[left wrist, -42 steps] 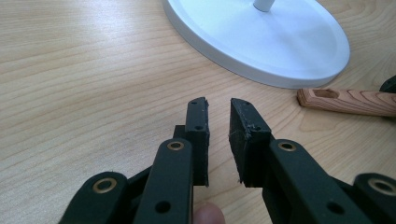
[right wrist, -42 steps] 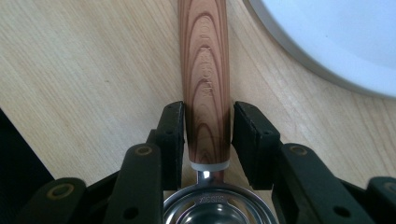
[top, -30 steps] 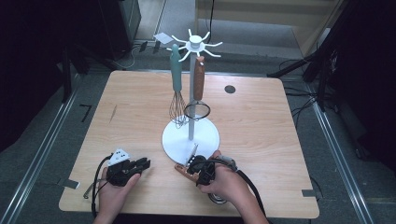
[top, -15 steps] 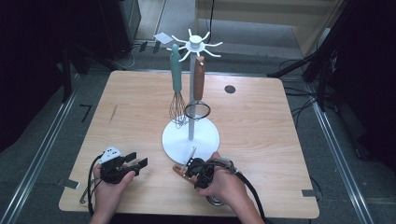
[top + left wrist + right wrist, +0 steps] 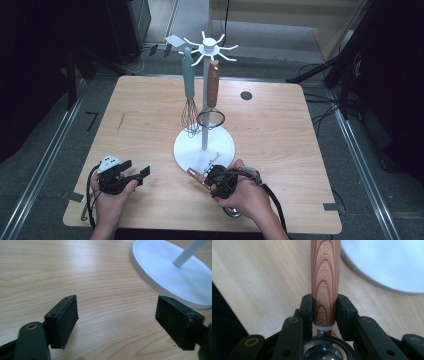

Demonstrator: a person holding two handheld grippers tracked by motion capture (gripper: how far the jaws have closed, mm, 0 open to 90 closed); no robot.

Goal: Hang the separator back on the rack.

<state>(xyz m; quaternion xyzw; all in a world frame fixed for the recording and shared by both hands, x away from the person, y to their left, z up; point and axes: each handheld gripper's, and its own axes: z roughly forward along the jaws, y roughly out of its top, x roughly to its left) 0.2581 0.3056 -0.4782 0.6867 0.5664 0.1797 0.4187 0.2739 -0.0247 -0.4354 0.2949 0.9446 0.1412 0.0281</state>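
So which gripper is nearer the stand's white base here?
Right. The right gripper, clamped on a wooden handle, sits at the white base front edge; the left gripper is open, off toward the table's left.

Pale, fine-grained wood covers the table (image 5: 280,150), with a small dark round spot at its two o'clock. The utensil stand (image 5: 204,145) is all white: base, pole, spoked top. On it hangs a whisk (image 5: 189,90) with a teal handle and, at its three o'clock, a strainer (image 5: 212,95) with a reddish-brown handle. The black right gripper (image 5: 324,312) shows a wooden handle (image 5: 325,277), tan with dark brown striped grain. The left gripper (image 5: 117,320) is black too.
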